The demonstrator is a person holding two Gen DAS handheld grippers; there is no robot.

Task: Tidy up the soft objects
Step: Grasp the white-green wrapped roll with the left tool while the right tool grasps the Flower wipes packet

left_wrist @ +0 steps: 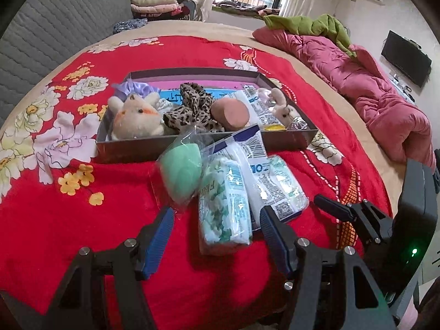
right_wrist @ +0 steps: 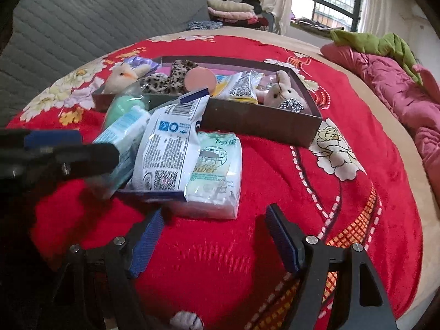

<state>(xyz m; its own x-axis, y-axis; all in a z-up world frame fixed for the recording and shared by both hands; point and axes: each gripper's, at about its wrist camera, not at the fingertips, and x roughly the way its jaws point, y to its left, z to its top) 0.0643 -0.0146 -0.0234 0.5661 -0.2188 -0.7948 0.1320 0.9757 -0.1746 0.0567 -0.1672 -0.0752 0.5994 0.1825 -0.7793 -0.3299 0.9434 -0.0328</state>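
Note:
A dark shallow box [left_wrist: 192, 141] [right_wrist: 255, 121] sits on the red floral bedspread. It holds a cream plush toy [left_wrist: 136, 118], a leopard-print cloth [left_wrist: 192, 107], a pink round sponge [left_wrist: 233, 112] and a small plush rabbit [right_wrist: 283, 92]. In front of the box lie a green sponge in a clear bag [left_wrist: 180, 174], a floral tissue pack [left_wrist: 222, 206], a white printed pack [right_wrist: 170, 148] and another green-white tissue pack [right_wrist: 217, 176]. My left gripper [left_wrist: 217, 220] is open, its fingers either side of the floral tissue pack. My right gripper [right_wrist: 213, 222] is open and empty, just short of the green-white pack.
A pink quilt [left_wrist: 365, 82] with a green cloth [left_wrist: 310, 24] lies along the bed's right side. A grey padded headboard [left_wrist: 55, 27] rises at the left. Folded blankets [left_wrist: 156, 5] are stacked at the back. The right gripper's body [left_wrist: 371, 220] shows close at the right.

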